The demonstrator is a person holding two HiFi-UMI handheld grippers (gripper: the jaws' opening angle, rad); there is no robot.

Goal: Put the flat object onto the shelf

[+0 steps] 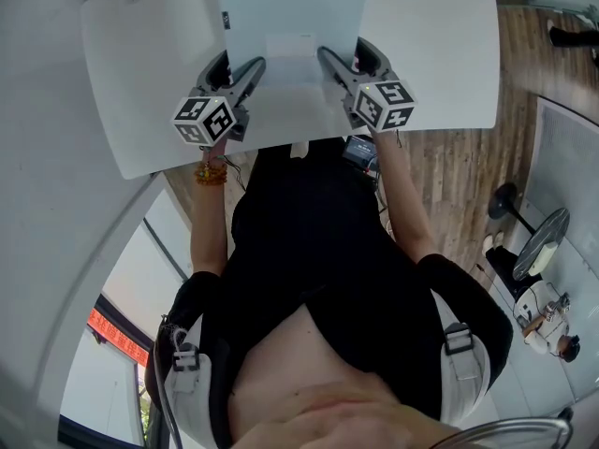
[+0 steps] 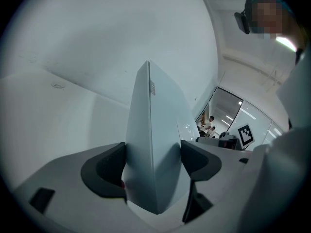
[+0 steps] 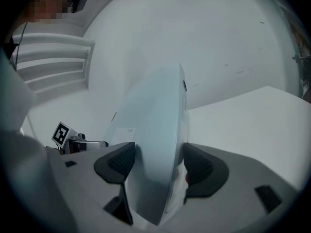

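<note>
While I look down through the head view, the flat object (image 1: 290, 12) sits over the white worktop (image 1: 140, 82), with my left claw (image 1: 239, 71) and right claw (image 1: 339, 68) on its near edge. In the left gripper view, that claw's pads (image 2: 104, 169) pinch the object edge-on above the worktop. In the right gripper view, the pads (image 3: 201, 169) clamp it likewise, the worktop beyond.

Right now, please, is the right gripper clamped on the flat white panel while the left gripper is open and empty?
No: the left gripper is shut on the panel too, as the left gripper view shows. The right gripper does clamp it.
</note>
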